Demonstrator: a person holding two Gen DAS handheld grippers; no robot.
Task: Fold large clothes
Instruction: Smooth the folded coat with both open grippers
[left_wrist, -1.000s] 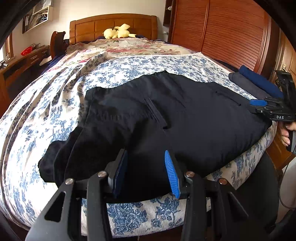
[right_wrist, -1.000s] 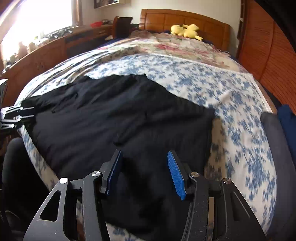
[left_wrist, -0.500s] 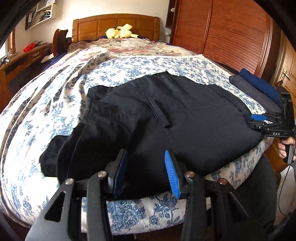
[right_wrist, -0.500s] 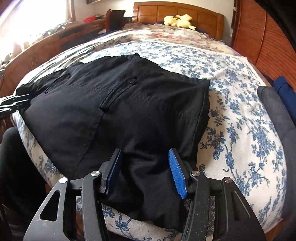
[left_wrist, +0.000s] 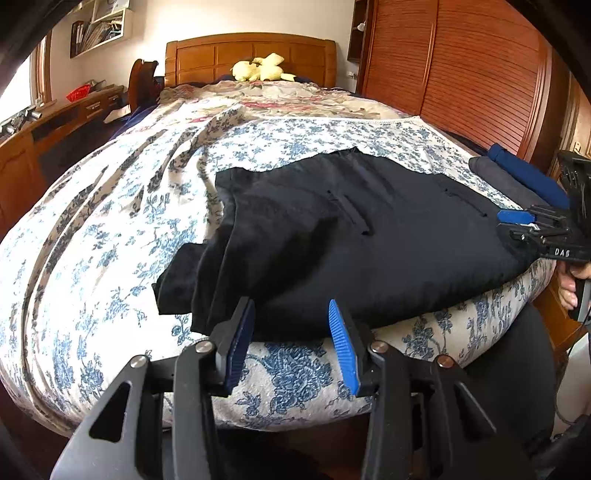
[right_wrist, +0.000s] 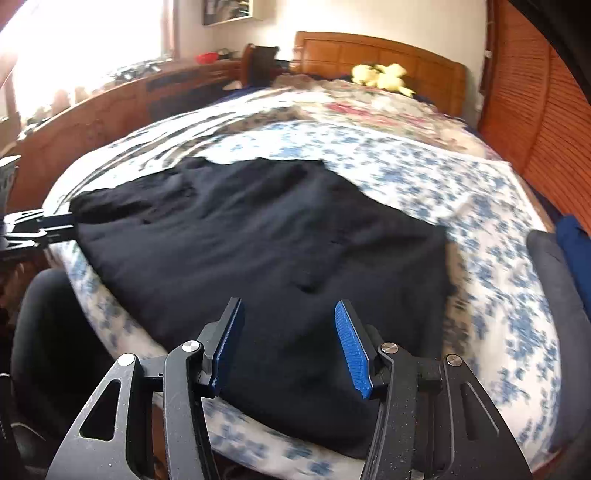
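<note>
Black folded cloth garment (left_wrist: 362, 240) lies on the floral-sheeted bed (left_wrist: 92, 236), both grippers, left (left_wrist: 291, 341) and right (right_wrist: 291, 347), half-open, empty at its near edge; next likely gripping that edge for another fold

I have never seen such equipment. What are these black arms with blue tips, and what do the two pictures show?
There is no robot here. A person holds a two-finger tool in each hand, and each tool carries a camera looking along its fingers. One picture comes from the left tool, the other from the right tool. A black garment lies on the flowered bed cover. Folded dark clothes lie at the bed's edge. Both tools stand open near the garment's edge, and neither visibly clamps it.
</note>
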